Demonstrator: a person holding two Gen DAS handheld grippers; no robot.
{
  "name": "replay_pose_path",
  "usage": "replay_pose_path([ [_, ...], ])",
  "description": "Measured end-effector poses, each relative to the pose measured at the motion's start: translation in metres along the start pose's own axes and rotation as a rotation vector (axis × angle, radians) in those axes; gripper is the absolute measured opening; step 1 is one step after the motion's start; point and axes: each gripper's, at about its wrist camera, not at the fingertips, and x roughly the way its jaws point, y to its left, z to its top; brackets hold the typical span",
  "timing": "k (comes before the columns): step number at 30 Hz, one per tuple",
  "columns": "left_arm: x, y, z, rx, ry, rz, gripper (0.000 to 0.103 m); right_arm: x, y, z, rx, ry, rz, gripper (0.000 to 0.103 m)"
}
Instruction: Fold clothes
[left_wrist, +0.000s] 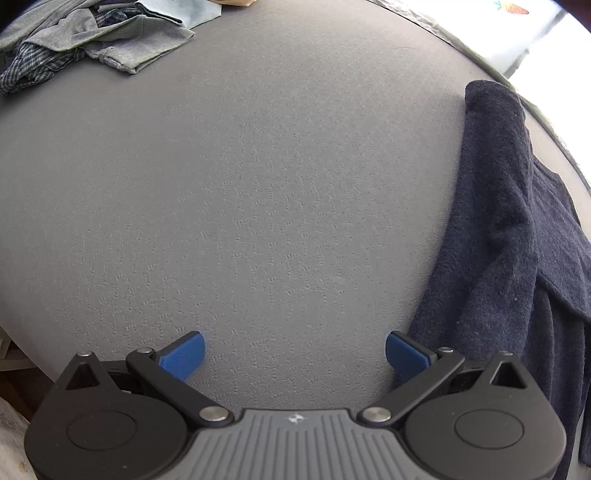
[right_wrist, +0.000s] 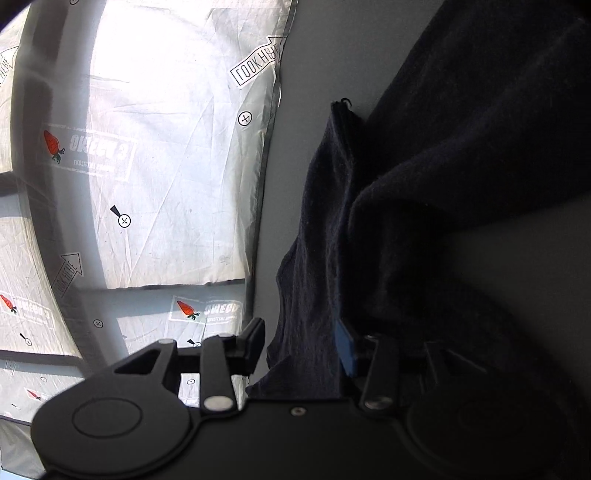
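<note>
A dark navy garment (left_wrist: 513, 236) lies in a long folded strip along the right side of the grey table (left_wrist: 277, 177). My left gripper (left_wrist: 294, 352) is open and empty, low over the table, its right pad (left_wrist: 402, 354) close beside the garment's near edge. In the right wrist view the same navy garment (right_wrist: 424, 177) hangs and bunches in front of the camera. My right gripper (right_wrist: 301, 345) is open, with a fold of the garment lying between its spread fingers. Its blue right pad (right_wrist: 345, 347) touches the cloth.
A pile of grey and plaid clothes (left_wrist: 85, 40) sits at the table's far left corner, with a light blue piece (left_wrist: 184, 11) behind it. A white printed sheet with carrot logos (right_wrist: 147, 147) lies beyond the table edge (right_wrist: 266, 166) on the right.
</note>
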Motion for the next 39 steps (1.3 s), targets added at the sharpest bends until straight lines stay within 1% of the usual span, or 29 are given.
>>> replay_pose_path([
  [2,0.000,-0.002,-0.001,0.058,0.009,-0.006,0.103,0.003,-0.004,-0.028,0.011,0.035,-0.004,0.032],
  [5,0.003,-0.006,-0.003,0.152,0.021,-0.010,0.103,0.006,-0.012,-0.068,0.020,0.083,-0.023,0.024],
  [9,0.003,-0.015,-0.009,0.281,0.045,-0.021,0.103,0.007,-0.018,-0.108,0.019,0.148,-0.071,0.024],
  [12,0.004,-0.019,-0.014,0.346,0.050,-0.021,0.103,0.007,-0.019,-0.137,-0.006,0.198,-0.101,0.024],
  [14,0.006,-0.020,-0.016,0.373,0.060,-0.028,0.103,0.010,-0.020,-0.158,-0.004,0.232,-0.110,0.024],
  [18,0.010,-0.023,-0.020,0.423,0.077,-0.021,0.103,0.016,-0.018,-0.187,-0.029,0.288,-0.126,0.025],
  [21,0.010,-0.027,-0.027,0.466,0.080,-0.017,0.103,0.020,-0.016,-0.207,-0.058,0.329,-0.147,0.029],
  [25,0.010,-0.026,-0.031,0.484,0.076,-0.019,0.103,0.024,-0.018,-0.225,-0.092,0.369,-0.194,0.030],
  [28,0.009,-0.022,-0.030,0.475,0.079,-0.028,0.103,0.026,-0.018,-0.229,-0.107,0.375,-0.197,0.030],
  [30,0.008,-0.020,-0.030,0.474,0.078,-0.028,0.103,0.026,-0.017,-0.232,-0.121,0.379,-0.197,0.023],
  [31,0.008,-0.020,-0.030,0.474,0.077,-0.027,0.103,0.025,-0.015,-0.233,-0.141,0.380,-0.197,0.012],
  [32,0.008,-0.019,-0.029,0.473,0.077,-0.027,0.103,0.024,-0.013,-0.234,-0.162,0.379,-0.201,0.007],
  [35,0.007,-0.015,-0.028,0.471,0.077,-0.028,0.103,0.021,-0.008,-0.234,-0.204,0.340,-0.226,0.006],
  [37,0.006,-0.014,-0.029,0.472,0.073,-0.029,0.103,0.020,-0.008,-0.228,-0.229,0.306,-0.269,0.006],
  [39,0.006,-0.013,-0.031,0.475,0.069,-0.027,0.103,0.020,-0.011,-0.224,-0.233,0.295,-0.303,0.006],
])
